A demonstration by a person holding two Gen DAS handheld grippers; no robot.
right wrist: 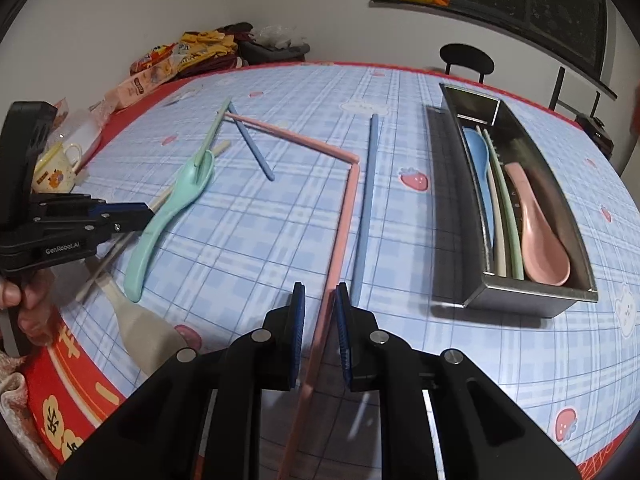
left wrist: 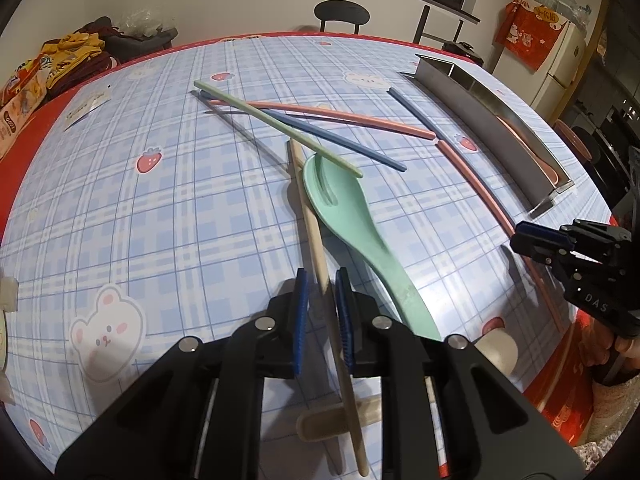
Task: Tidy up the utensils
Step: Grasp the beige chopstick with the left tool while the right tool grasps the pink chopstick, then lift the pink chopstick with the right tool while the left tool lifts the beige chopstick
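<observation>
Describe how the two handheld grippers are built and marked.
Both are angular black plastic. The left gripper and the right gripper each have two flat fingers lined with ridged blue pads, plus round silver bolts at the pivots. Side lettering reads GenRobot.AI on the left one and DAS on the right.

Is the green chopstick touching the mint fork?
Touching: in the left wrist view the green chopstick lies across the mint fork's tines.

Home dining room, patterned tablecloth (left wrist: 180, 200), fridge (left wrist: 560, 64), chair (right wrist: 466, 58)
</observation>
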